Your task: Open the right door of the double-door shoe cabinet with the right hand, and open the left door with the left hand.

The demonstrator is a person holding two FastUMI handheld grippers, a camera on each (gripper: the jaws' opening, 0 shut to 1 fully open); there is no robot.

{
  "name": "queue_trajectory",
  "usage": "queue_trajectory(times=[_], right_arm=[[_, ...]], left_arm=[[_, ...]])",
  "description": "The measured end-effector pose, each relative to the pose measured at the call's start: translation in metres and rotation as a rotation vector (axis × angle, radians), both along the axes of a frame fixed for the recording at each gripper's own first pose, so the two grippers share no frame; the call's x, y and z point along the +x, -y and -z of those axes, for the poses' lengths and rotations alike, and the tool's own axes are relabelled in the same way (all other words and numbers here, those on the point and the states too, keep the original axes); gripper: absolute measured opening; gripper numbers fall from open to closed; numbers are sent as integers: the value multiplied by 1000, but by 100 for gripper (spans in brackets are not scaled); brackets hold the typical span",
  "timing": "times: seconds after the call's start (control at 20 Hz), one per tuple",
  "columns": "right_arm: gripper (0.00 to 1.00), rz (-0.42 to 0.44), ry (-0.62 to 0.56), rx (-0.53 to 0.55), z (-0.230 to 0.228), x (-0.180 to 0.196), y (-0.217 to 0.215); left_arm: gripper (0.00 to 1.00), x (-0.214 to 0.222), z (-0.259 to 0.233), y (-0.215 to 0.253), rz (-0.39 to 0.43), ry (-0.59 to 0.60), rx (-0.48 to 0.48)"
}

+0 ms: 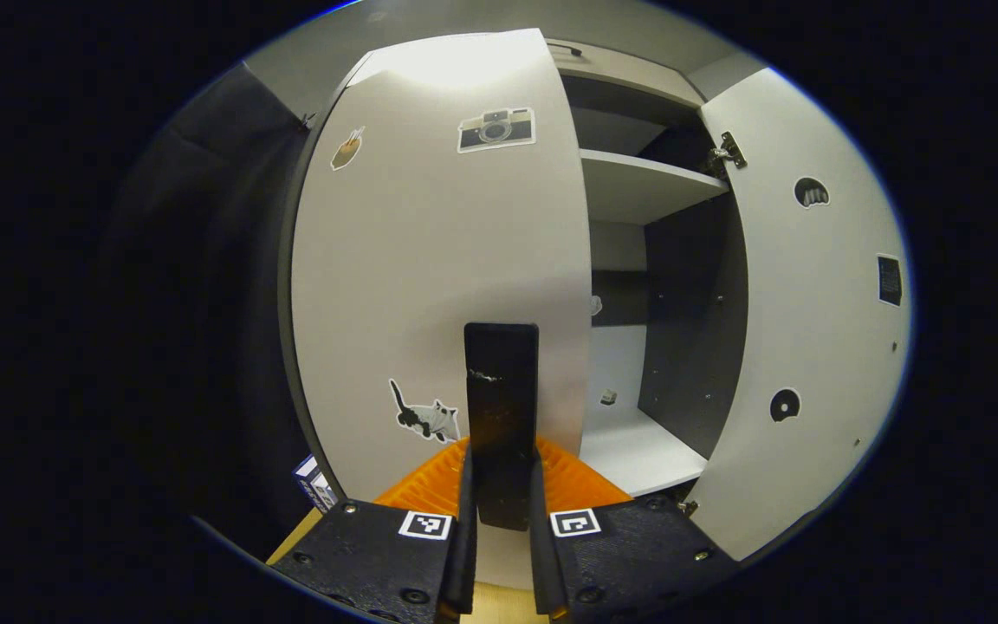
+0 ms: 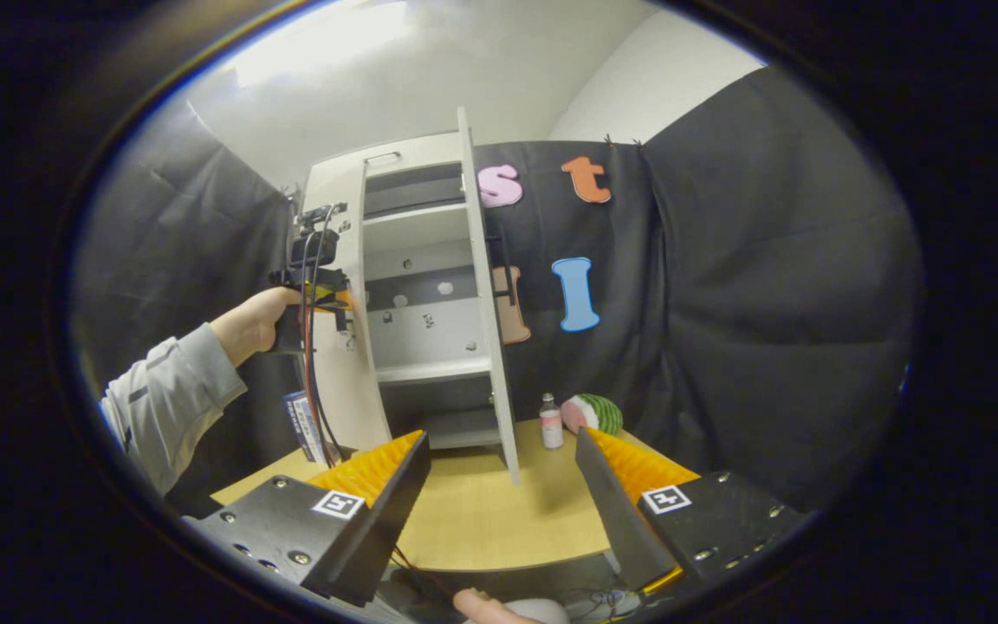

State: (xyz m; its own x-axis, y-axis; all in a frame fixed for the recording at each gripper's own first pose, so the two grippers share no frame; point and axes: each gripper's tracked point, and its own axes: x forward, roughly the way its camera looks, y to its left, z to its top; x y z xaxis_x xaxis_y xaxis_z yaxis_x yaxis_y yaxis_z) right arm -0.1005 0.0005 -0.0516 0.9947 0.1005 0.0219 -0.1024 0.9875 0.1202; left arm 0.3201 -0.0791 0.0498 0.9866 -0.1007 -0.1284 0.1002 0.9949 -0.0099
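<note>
In the left gripper view, the white left door (image 1: 430, 286) of the shoe cabinet carries several stickers. My left gripper (image 1: 502, 459) is shut on its upright black handle (image 1: 502, 381), one finger on each side. The right door (image 1: 811, 303) stands swung wide open, baring the shelves (image 1: 646, 182). In the right gripper view, my right gripper (image 2: 501, 438) hangs open over the table, holding nothing, back from the cabinet. The right door (image 2: 486, 303) shows edge-on there. A hand (image 2: 252, 325) holds the left gripper (image 2: 319, 282) against the left door (image 2: 347, 381), which looks slightly ajar.
The cabinet stands on a wooden table (image 2: 482, 511). A small pink bottle (image 2: 551, 422) and a watermelon-like ball (image 2: 596, 413) sit right of the open right door. A small box (image 2: 298, 425) leans by the cabinet's left side. A grey sleeve (image 2: 165, 390) reaches in from the left.
</note>
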Motion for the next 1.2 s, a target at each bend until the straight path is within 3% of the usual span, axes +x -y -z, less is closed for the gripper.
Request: queue_trajectory(times=[0.6, 0.9, 1.2], right_arm=[[100, -22, 12, -16, -12, -7, -36], [98, -65, 18, -12, -14, -14, -63], [98, -121, 21, -9, -13, -13, -91]], left_arm=[[24, -48, -2, -42, 83, 12, -12], [19, -65, -4, -89, 41, 34, 19], [1, -62, -6, -155, -76, 63, 44]])
